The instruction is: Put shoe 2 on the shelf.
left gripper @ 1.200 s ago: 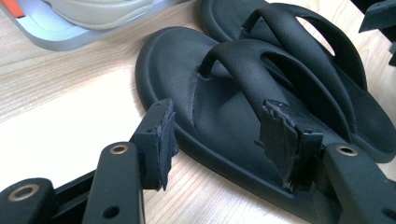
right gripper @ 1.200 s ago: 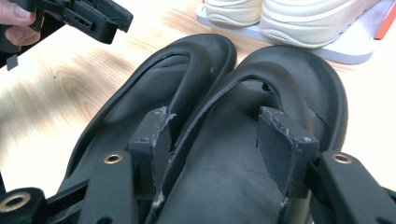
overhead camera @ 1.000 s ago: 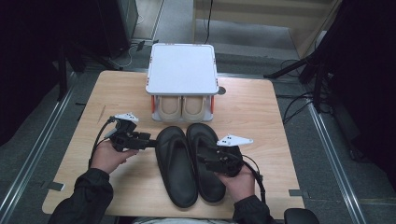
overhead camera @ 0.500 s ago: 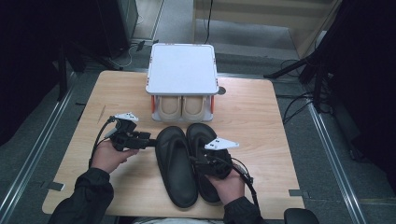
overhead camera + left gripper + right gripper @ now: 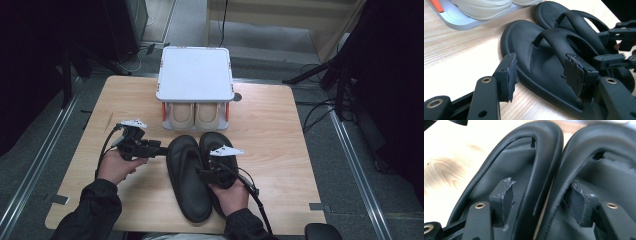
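Step in hand: gripping the pair of black sandals (image 5: 200, 175), lying at table centre, 6 o'clock of the shoe rack (image 5: 195, 75). Right gripper (image 5: 202, 175), jaws just widened, straddles both touching inner edges unclamped. Left gripper (image 5: 162, 150) is open around the left sandal's outer edge. Next: close both.

Two black flip-flops (image 5: 202, 172) lie flat, straps up, side by side and touching, toes toward twelve o'clock, near the surface's (image 5: 280, 130) six o'clock edge.

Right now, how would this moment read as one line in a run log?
left gripper: open, straddling left sandal's outer edge | right gripper: open, astride both sandals' touching inner edges, right sandal | nothing gripped
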The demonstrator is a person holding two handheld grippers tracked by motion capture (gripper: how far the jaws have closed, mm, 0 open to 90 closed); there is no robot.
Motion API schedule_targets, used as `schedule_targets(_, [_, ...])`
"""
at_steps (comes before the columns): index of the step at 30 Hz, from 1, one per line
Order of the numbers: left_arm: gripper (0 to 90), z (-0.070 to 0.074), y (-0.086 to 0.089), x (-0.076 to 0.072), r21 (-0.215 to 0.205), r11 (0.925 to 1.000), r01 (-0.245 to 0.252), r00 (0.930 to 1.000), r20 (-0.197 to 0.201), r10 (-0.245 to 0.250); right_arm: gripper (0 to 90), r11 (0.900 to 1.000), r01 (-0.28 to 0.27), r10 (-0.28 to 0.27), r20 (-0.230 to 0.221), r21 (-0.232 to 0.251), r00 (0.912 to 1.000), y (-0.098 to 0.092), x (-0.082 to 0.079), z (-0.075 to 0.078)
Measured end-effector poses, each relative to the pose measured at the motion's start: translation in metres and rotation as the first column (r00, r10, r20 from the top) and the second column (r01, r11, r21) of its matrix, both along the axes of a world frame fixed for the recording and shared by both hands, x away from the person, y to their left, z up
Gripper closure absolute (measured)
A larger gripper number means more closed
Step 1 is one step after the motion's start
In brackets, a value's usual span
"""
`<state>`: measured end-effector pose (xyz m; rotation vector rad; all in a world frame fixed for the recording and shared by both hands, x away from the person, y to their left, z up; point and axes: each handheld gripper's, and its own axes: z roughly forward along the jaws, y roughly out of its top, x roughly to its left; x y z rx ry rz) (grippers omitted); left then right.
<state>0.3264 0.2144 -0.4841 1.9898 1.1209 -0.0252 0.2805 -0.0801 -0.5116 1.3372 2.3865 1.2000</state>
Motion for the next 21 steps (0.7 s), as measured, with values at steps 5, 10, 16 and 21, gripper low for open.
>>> schedule_targets(5, [44.8, 0.0, 0.002, 0.001, -0.01, 0.9999, -0.012, 0.9999, 0.002, 0.012, 42.7, 0.999, 0.044, -0.044, -0.006, -0.014, 0.999, 0.01, 0.003, -0.003])
schedule_targets(10, [44.9, 0.0, 0.001, 0.001, -0.006, 0.9999, -0.012, 0.9999, 0.002, 0.012, 47.7, 0.996, 0.084, -0.085, -0.024, -0.018, 0.9961, 0.015, 0.008, -0.006])
schedule_targets(16, [45.1, 0.0, 0.002, 0.001, -0.01, 0.9999, -0.013, 0.9999, 0.002, 0.013, 57.3, 0.993, 0.108, -0.109, -0.023, -0.037, 0.9937, 0.015, 0.009, -0.005])
schedule_targets(21, [45.6, 0.001, 0.002, 0.001, -0.009, 0.9999, -0.011, 0.9999, 0.004, 0.011, 63.5, 0.993, 0.113, -0.114, -0.024, -0.042, 0.9932, 0.014, 0.008, -0.004])
